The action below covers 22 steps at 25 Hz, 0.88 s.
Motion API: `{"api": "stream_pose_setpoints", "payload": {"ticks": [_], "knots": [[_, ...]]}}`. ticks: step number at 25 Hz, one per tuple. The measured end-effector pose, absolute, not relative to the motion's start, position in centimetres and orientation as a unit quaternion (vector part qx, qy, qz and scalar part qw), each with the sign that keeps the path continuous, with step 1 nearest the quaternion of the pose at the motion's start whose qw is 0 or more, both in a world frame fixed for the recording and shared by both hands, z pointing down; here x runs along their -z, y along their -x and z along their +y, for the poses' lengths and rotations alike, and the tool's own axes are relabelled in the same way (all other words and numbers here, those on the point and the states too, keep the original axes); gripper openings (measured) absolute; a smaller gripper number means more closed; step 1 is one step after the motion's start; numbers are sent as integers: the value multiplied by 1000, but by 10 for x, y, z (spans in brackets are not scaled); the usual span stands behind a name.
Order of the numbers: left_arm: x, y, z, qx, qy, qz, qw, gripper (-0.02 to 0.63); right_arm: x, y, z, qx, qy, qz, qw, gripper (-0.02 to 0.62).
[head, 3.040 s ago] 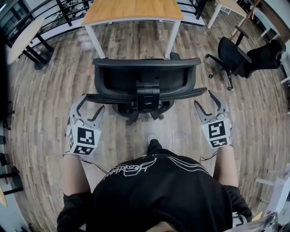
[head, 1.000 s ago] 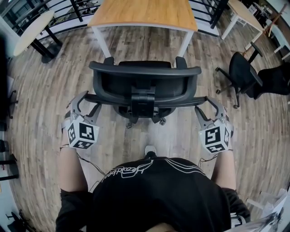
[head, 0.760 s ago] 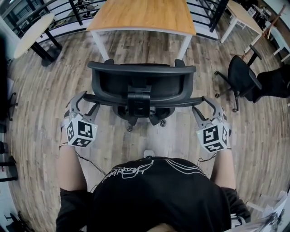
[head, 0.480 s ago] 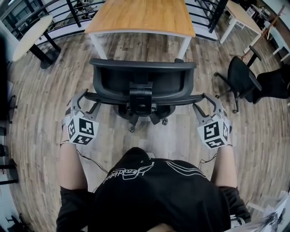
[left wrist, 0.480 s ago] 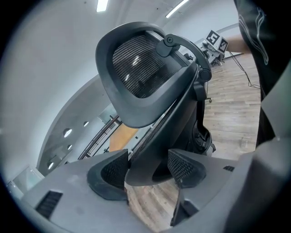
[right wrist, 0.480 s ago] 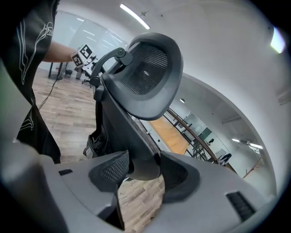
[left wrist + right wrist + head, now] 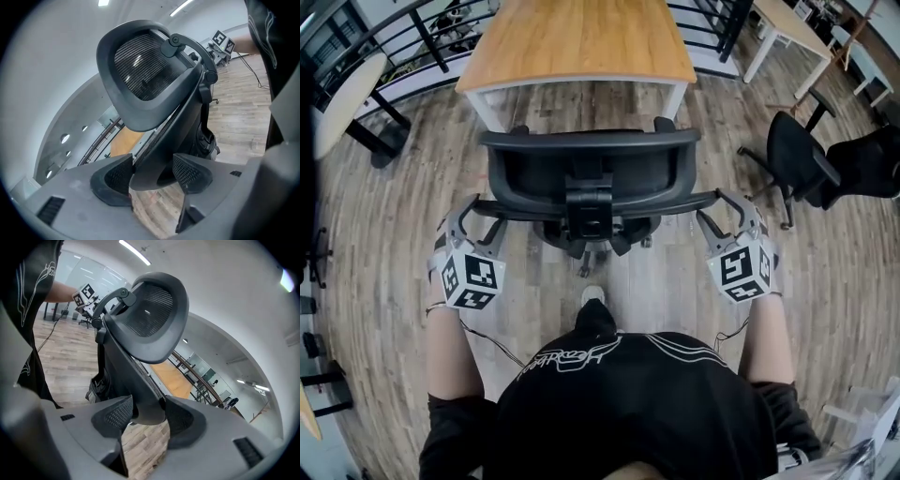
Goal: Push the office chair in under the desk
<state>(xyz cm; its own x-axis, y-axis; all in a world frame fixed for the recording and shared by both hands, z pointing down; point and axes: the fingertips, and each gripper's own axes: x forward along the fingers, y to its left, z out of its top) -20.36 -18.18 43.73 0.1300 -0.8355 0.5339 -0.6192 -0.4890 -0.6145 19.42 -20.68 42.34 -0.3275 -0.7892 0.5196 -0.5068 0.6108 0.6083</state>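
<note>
The black office chair stands with its back toward me, just in front of the wooden desk; its armrest tips reach the desk's front edge. My left gripper straddles the left end of the backrest's lower bar. My right gripper straddles the right end. In the left gripper view, the chair's frame edge sits between the spread jaws of the left gripper. The right gripper view shows the same: the frame edge lies between the wide jaws of the right gripper. Both stand open.
A second black chair stands at the right. A white table is at the back right, a black railing behind the desk, and a pale round table at the left. My foot is behind the chair's base.
The chair has rolled forward toward the desk, with both grippers following at the ends of its back. The gap between chair and desk has shrunk. Neither gripper's jaws changed.
</note>
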Motion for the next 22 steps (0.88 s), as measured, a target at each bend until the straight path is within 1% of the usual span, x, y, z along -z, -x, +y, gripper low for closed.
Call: {"api": "stream_pose_setpoints", "payload": {"ticks": [16, 22], "knots": [[-438, 242, -299, 438, 746, 482, 139, 267, -427, -157, -304, 157, -434, -782, 420, 244], [-425, 258, -340, 431, 752, 479, 139, 267, -413, -142, -341, 151, -443, -776, 424, 244]]}}
